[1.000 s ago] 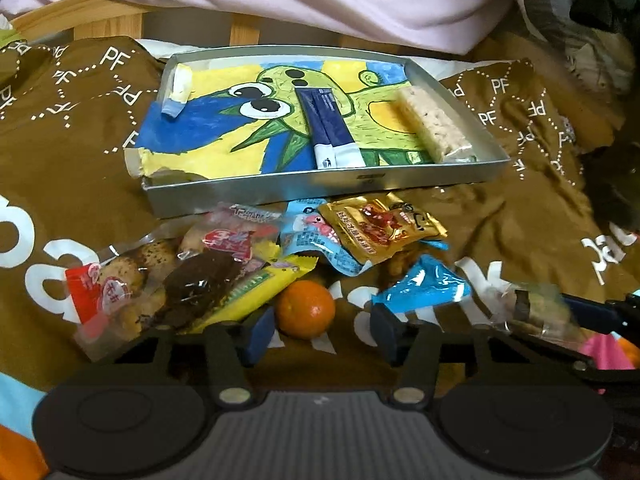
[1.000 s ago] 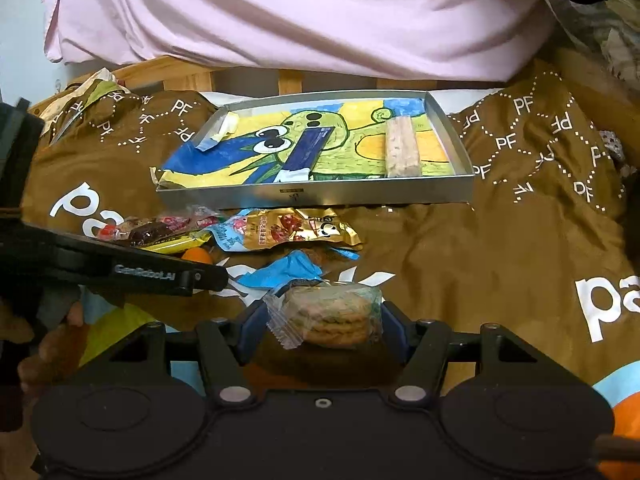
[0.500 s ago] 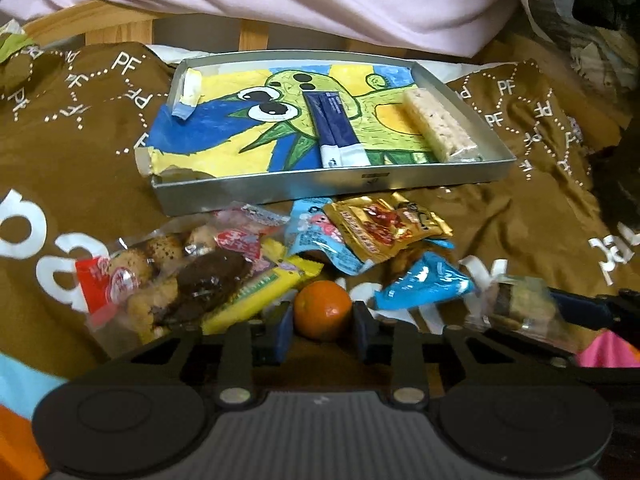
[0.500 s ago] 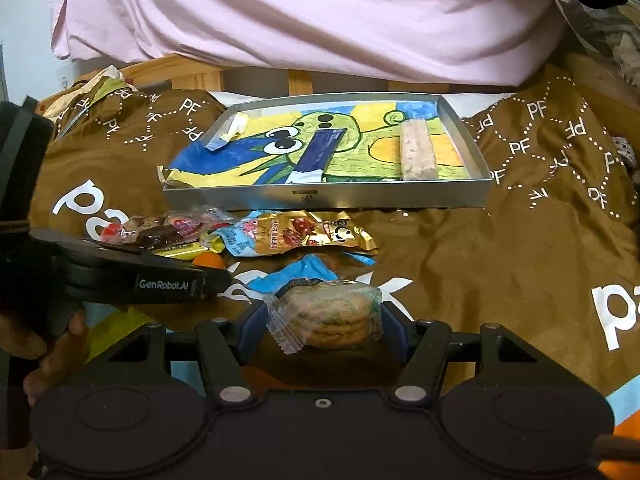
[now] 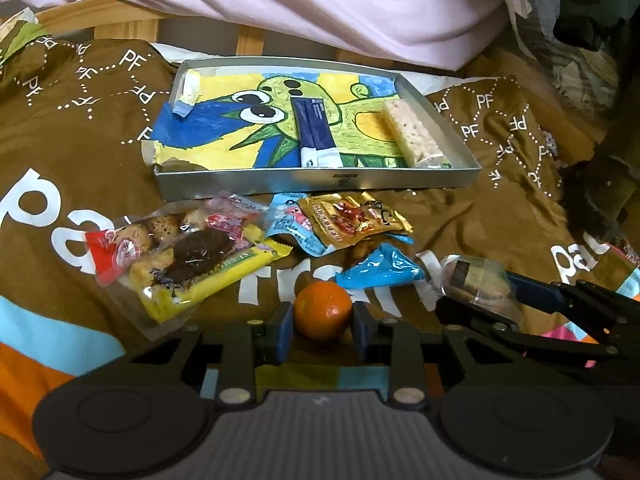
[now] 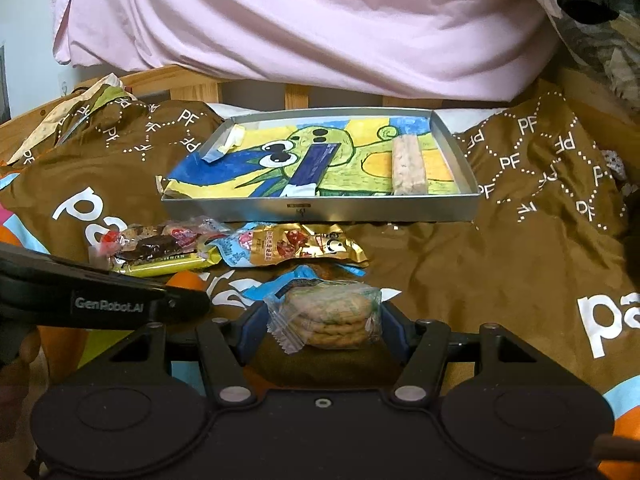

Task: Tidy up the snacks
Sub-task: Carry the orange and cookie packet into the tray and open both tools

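Readable markings:

- Brown cloth [image 6: 460,280] — repeated white "PF" letters joined by dotted lines, upper left and right of both views; large white letters "pa" at the left and right edges.
- Left gripper [image 6: 120,304] — white "GenRobot.AI" on its black side, lower left of the right wrist view.
- Snack wrappers [image 5: 352,220], centre of the frame — printing present, too small and blurred to read.
- Tray [image 6: 320,210] — small label on the front wall, illegible.

both my wrist cameras look low and forward along my claws, close over the snacks, sharing the shallow silver metal tray [image 5: 320,178] [image 6: 320,210] ahead.
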`<state>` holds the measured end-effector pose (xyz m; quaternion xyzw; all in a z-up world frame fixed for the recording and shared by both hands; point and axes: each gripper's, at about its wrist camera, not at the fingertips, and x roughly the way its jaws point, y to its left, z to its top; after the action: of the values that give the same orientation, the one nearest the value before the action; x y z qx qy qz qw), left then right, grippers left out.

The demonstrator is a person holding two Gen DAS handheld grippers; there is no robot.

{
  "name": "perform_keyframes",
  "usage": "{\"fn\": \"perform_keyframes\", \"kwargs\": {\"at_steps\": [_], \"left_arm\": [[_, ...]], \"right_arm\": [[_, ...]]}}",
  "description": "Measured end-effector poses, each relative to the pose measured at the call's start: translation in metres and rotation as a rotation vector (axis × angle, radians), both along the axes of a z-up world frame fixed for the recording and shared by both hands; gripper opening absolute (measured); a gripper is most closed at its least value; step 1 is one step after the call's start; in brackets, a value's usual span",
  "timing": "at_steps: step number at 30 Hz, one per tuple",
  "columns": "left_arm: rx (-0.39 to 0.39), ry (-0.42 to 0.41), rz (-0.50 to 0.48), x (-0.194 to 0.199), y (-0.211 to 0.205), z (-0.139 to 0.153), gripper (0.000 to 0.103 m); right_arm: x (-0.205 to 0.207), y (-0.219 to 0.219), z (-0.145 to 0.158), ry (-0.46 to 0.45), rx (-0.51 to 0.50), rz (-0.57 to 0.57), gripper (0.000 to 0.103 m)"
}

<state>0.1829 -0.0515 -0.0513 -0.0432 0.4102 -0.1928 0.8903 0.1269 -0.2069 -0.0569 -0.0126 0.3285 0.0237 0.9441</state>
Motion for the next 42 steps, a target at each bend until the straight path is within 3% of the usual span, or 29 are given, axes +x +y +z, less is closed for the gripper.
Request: {"fn": "perform_keyframes", "kwargs": {"at_steps": [10, 21, 27, 31, 36, 42], "left_arm": [[-0.046, -0.088, 0.032, -0.006, 0.004, 0.017, 0.034], [-0.088, -0.215, 0.105, 0.006, 0.010, 0.040, 0.034], [-0.149, -0.280, 0.186, 0.047, 0.019, 0.058, 0.034], [-0.145, -0.328, 0.218, 0.076, 0.022, 0.060, 0.034], [-0.109, -0.351, 0.230, 0.106, 0.020, 0.045, 0.034], [-0.077, -0.294, 0.223, 0.137, 0.011, 0.014, 0.034]], "right_arm": [[-0.002, -0.001, 0.008, -0.055, 0.013, -0.002, 0.062], [0.002, -0.001, 0.027, -0.184, 0.005, -0.012, 0.062], [0.039, 0.002, 0.042, -0.238, -0.029, 0.028, 0.062], [0.071, 0.003, 0.049, -0.291, -0.087, 0.058, 0.062], [0.113, 0.002, 0.044, -0.320, -0.132, 0.088, 0.062], [0.153, 0.002, 0.024, -0.306, -0.154, 0.085, 0.062]]}}
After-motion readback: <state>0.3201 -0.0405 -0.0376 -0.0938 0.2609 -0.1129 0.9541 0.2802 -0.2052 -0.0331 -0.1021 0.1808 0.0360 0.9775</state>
